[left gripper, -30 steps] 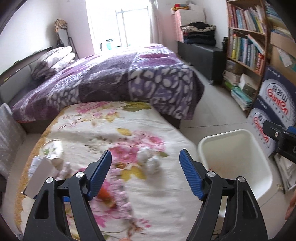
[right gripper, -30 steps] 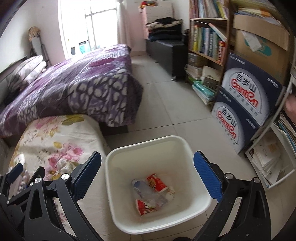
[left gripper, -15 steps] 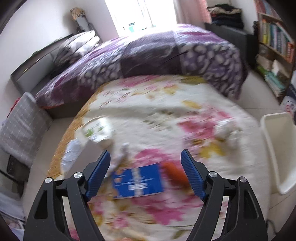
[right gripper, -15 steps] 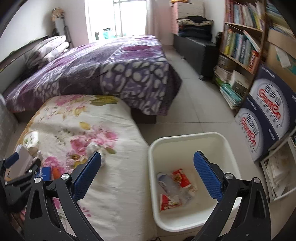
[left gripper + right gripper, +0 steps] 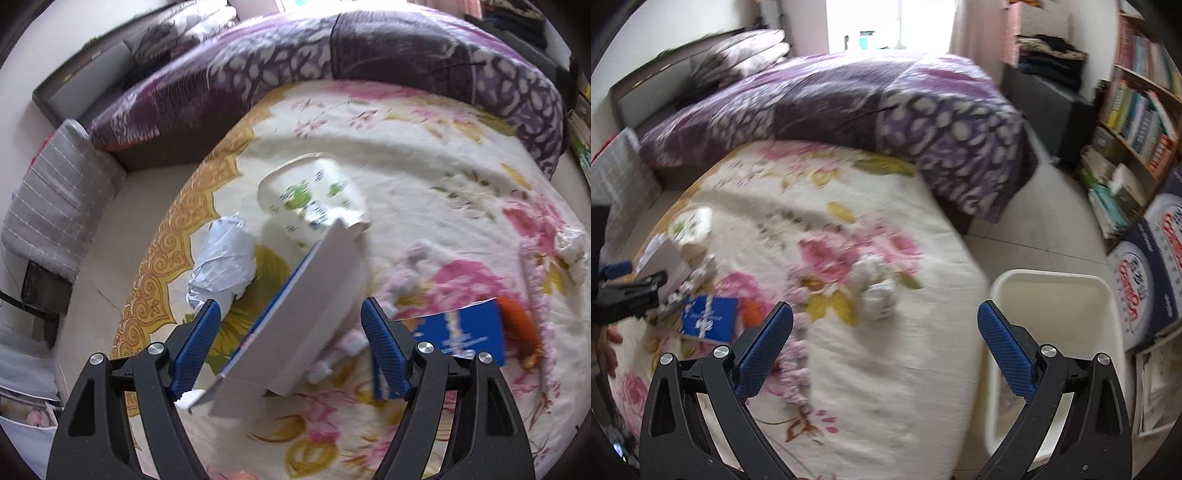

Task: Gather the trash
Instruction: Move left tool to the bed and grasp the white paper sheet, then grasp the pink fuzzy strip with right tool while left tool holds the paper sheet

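On the floral blanket [image 5: 424, 192], my left gripper [image 5: 293, 334] is open, its jaws either side of a white flat box [image 5: 306, 325] that stands tilted. Left of it lies a crumpled white paper ball [image 5: 225, 264]; behind it lies a white cup with green print [image 5: 314, 197]. A blue booklet [image 5: 458, 334] and an orange wrapper [image 5: 517, 325] lie to the right. My right gripper [image 5: 884, 347] is open and empty above the blanket edge, with crumpled white tissues [image 5: 877, 284] ahead and the white bin [image 5: 1052, 325] on the floor to its right.
A purple quilted bed [image 5: 886, 107] lies behind the blanket. A bookshelf [image 5: 1137, 110] and blue printed cartons [image 5: 1156, 266] stand on the right past the bin. A grey checked cushion [image 5: 48, 199] sits at the left. A pink plush toy [image 5: 406, 273] lies near the box.
My left gripper has swung left and down to the white box, which now sits between its jaws. My right gripper has turned left from above the bin toward the blanket.
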`<state>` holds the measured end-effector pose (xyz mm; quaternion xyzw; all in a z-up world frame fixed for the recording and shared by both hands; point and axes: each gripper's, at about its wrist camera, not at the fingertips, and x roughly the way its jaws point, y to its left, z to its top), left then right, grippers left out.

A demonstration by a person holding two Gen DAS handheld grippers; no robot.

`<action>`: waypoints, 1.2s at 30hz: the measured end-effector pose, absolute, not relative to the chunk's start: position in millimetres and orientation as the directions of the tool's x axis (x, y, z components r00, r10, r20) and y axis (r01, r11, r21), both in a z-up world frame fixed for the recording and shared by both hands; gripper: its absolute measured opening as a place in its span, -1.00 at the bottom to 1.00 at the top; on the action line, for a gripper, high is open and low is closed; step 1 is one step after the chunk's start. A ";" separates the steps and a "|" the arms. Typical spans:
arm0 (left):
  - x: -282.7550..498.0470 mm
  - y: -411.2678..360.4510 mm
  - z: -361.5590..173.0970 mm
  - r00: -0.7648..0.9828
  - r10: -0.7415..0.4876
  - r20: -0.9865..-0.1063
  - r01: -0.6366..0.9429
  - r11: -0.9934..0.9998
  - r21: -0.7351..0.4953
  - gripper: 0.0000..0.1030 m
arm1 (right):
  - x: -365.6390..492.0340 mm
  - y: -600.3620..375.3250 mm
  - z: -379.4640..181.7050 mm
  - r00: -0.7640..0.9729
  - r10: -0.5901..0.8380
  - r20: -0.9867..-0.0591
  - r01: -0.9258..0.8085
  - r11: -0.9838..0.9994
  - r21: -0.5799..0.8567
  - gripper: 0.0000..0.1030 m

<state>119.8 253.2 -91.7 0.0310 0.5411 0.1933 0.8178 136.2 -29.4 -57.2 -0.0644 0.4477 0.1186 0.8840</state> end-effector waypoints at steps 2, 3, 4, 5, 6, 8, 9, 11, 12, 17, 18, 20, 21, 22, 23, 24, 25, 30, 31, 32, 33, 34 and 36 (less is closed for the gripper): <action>120.2 261.5 -97.6 0.323 0.340 -0.883 -0.285 0.925 0.252 0.37 | 136.2 -18.4 -64.1 0.544 0.166 -0.823 -0.303 0.953 -0.008 0.86; 120.0 266.9 -101.2 0.312 0.319 -0.895 -0.286 0.930 0.232 0.25 | 136.5 -13.6 -67.8 0.528 0.174 -0.831 -0.320 0.948 -0.004 0.86; 119.9 272.4 -104.4 0.307 0.287 -0.908 -0.287 0.937 0.199 0.10 | 136.7 -5.7 -75.3 0.491 0.190 -0.850 -0.351 0.937 0.007 0.86; 118.8 276.5 -106.7 0.301 0.263 -0.917 -0.288 0.942 0.175 -0.02 | 136.9 -1.6 -80.5 0.467 0.195 -0.862 -0.367 0.930 0.012 0.86; 117.6 279.3 -108.8 0.297 0.251 -0.921 -0.287 0.944 0.165 -0.12 | 137.9 2.3 -85.9 0.444 0.197 -0.874 -0.382 0.924 0.015 0.86; 114.8 282.5 -106.9 0.318 0.219 -0.922 -0.278 0.952 0.130 -0.42 | 137.9 13.7 -100.8 0.385 0.192 -0.903 -0.418 0.908 0.015 0.86; 113.5 281.3 -106.5 0.324 0.212 -0.922 -0.276 0.953 0.122 -0.66 | 137.3 17.0 -105.3 0.369 0.188 -0.910 -0.428 0.904 0.014 0.86; 110.3 281.6 -103.3 0.333 0.215 -0.918 -0.283 0.951 0.120 -0.79 | 137.1 24.9 -117.1 0.321 0.190 -0.928 -0.447 0.894 0.028 0.81; 109.8 282.6 -102.1 0.340 0.208 -0.917 -0.287 0.952 0.110 -0.80 | 138.0 27.3 -121.0 0.302 0.196 -0.933 -0.447 0.894 0.043 0.77; 100.7 279.3 -75.1 0.421 0.186 -0.888 -0.306 0.951 0.054 -0.81 | 153.7 21.6 -121.5 0.282 0.282 -0.917 -0.356 0.918 0.172 0.67; 98.2 278.8 -68.8 0.439 0.179 -0.880 -0.312 0.949 0.037 -0.81 | 158.4 20.2 -119.8 0.295 0.301 -0.907 -0.330 0.923 0.199 0.66; 97.4 278.4 -57.4 0.473 0.169 -0.865 -0.322 0.947 0.009 -0.81 | 164.9 20.2 -118.7 0.320 0.310 -0.895 -0.300 0.930 0.215 0.59; 95.8 277.7 -52.2 0.487 0.167 -0.857 -0.329 0.944 -0.002 -0.81 | 167.2 20.9 -120.5 0.329 0.310 -0.892 -0.289 0.932 0.217 0.57; 96.8 279.3 -49.2 0.497 0.166 -0.852 -0.333 0.943 -0.010 -0.81 | 171.5 21.8 -122.4 0.337 0.309 -0.889 -0.267 0.937 0.224 0.52; 95.6 279.0 -45.7 0.507 0.165 -0.846 -0.337 0.941 -0.018 -0.81 | 174.1 21.8 -124.7 0.336 0.311 -0.889 -0.257 0.938 0.231 0.43; 94.1 278.2 -41.0 0.520 0.165 -0.838 -0.343 0.939 -0.028 -0.81 | 177.4 21.6 -127.4 0.332 0.315 -0.889 -0.247 0.939 0.240 0.38; 94.6 278.5 -39.3 0.526 0.165 -0.835 -0.345 0.938 -0.032 -0.81 | 179.9 22.0 -130.8 0.324 0.317 -0.891 -0.237 0.939 0.248 0.32; 94.4 278.3 -34.4 0.543 0.162 -0.824 -0.346 0.937 -0.044 -0.81 | 182.1 34.9 -135.6 0.362 0.255 -0.896 -0.265 0.950 0.163 0.23; 94.8 278.9 -35.3 0.542 0.162 -0.825 -0.346 0.937 -0.043 -0.81 | 180.7 39.2 -136.9 0.377 0.235 -0.896 -0.276 0.952 0.133 0.20; 95.0 278.4 -35.9 0.540 0.161 -0.826 -0.344 0.938 -0.042 -0.81 | 181.3 40.5 -138.1 0.386 0.223 -0.895 -0.285 0.952 0.114 0.18; 94.5 278.4 -37.3 0.538 0.161 -0.828 -0.343 0.938 -0.041 -0.81 | 180.5 42.7 -139.2 0.395 0.209 -0.894 -0.297 0.951 0.091 0.17; 94.1 278.1 -38.6 0.535 0.162 -0.829 -0.343 0.939 -0.037 -0.81 | 178.8 45.8 -140.1 0.408 0.192 -0.893 -0.311 0.949 0.062 0.15; 93.8 278.2 -42.0 0.527 0.167 -0.833 -0.346 0.938 -0.031 -0.80 | 175.2 50.4 -141.1 0.431 0.170 -0.886 -0.336 0.942 0.017 0.04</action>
